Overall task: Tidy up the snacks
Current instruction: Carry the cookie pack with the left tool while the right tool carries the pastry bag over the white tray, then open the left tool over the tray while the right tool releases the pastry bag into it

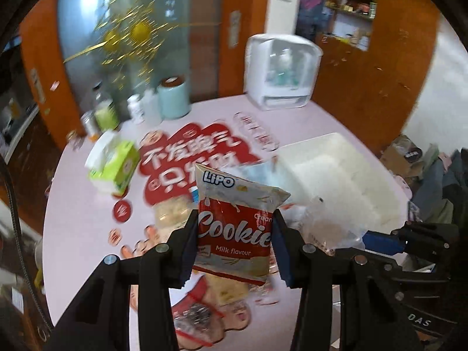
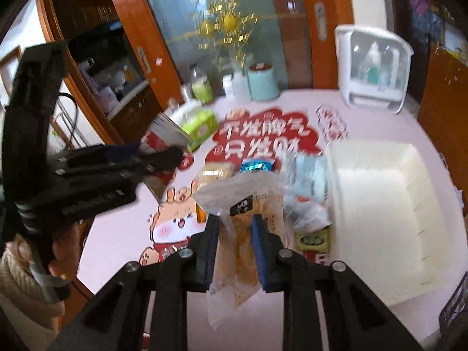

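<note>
My left gripper (image 1: 234, 231) is shut on a red and white Lipo cookie packet (image 1: 235, 225) and holds it above the pink table (image 1: 87, 219). My right gripper (image 2: 236, 234) is shut on a clear packet of yellow biscuit sticks (image 2: 247, 228), also above the table. A white divided storage box (image 2: 380, 204) stands on the right side of the table; it also shows in the left wrist view (image 1: 330, 172). Several loose snack packets (image 2: 304, 181) lie left of the box. The right gripper shows in the left wrist view (image 1: 409, 242); the left gripper shows in the right wrist view (image 2: 87, 169).
A green tissue box (image 1: 117, 163) sits left of centre. Bottles and a light blue canister (image 1: 174, 99) stand at the table's back. A white appliance (image 1: 280, 73) stands at the back right. More packets (image 1: 196, 318) lie under my left gripper.
</note>
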Demonstrator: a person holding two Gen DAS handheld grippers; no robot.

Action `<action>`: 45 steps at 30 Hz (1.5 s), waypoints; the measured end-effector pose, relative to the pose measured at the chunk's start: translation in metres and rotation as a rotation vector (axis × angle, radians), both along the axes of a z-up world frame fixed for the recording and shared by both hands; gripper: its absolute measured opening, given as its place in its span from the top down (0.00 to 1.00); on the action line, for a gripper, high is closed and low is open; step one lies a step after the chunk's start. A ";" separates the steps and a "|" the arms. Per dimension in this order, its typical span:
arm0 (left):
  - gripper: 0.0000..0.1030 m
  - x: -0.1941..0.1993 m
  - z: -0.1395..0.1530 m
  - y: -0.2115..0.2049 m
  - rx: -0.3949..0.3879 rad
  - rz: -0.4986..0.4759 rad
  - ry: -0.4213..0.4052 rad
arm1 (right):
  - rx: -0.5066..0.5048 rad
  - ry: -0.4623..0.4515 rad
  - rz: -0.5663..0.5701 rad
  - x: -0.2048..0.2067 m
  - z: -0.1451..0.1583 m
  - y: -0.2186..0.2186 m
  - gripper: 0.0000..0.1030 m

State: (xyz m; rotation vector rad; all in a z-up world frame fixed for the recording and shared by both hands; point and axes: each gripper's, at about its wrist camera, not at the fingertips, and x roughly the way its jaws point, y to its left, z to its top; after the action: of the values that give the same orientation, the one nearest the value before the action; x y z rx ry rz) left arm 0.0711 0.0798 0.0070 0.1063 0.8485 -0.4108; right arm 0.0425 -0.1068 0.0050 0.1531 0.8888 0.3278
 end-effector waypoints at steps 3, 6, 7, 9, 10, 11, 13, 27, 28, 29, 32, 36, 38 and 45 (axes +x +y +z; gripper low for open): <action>0.57 -0.005 0.008 -0.030 -0.011 -0.036 -0.003 | -0.016 -0.056 -0.040 -0.012 0.017 -0.021 0.78; 0.57 -0.009 0.014 -0.058 -0.011 -0.059 -0.006 | -0.085 -0.095 -0.095 -0.018 0.025 -0.041 0.78; 0.57 -0.009 0.014 -0.066 -0.009 -0.066 -0.004 | -0.107 -0.102 -0.118 -0.018 0.026 -0.051 0.78; 0.57 -0.009 0.016 -0.084 -0.007 -0.079 -0.004 | -0.115 -0.096 -0.151 -0.015 0.025 -0.070 0.78; 0.57 -0.008 0.017 -0.094 -0.007 -0.085 -0.004 | -0.113 -0.090 -0.164 -0.014 0.023 -0.078 0.78; 0.57 -0.007 0.018 -0.102 -0.008 -0.088 -0.005 | -0.117 -0.080 -0.185 -0.010 0.020 -0.090 0.78; 0.57 -0.005 0.019 -0.122 -0.008 -0.095 -0.008 | -0.142 -0.067 -0.212 -0.006 0.016 -0.105 0.78; 0.57 0.043 -0.035 -0.220 0.013 -0.046 0.126 | -0.168 0.085 -0.276 0.025 -0.043 -0.194 0.76; 0.57 0.045 -0.040 -0.224 0.017 -0.043 0.137 | -0.169 0.098 -0.273 0.027 -0.048 -0.197 0.75; 0.56 0.048 -0.045 -0.228 0.020 -0.041 0.147 | -0.171 0.106 -0.272 0.027 -0.050 -0.197 0.74; 0.53 0.052 -0.060 -0.240 0.031 -0.031 0.176 | -0.184 0.140 -0.281 0.028 -0.059 -0.204 0.71; 0.11 0.051 -0.069 -0.246 0.066 -0.001 0.170 | -0.195 0.105 -0.277 0.024 -0.054 -0.206 0.51; 0.11 0.050 -0.070 -0.244 0.062 -0.001 0.165 | -0.188 0.086 -0.278 0.023 -0.052 -0.207 0.46; 0.11 0.047 -0.069 -0.223 0.028 0.020 0.193 | -0.172 0.086 -0.264 0.021 -0.051 -0.199 0.45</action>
State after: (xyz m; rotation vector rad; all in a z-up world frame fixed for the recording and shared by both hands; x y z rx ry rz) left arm 0.1184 -0.1428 -0.0621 0.0852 1.0449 -0.3946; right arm 0.0631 -0.3058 -0.0455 0.1239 0.9647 -0.0014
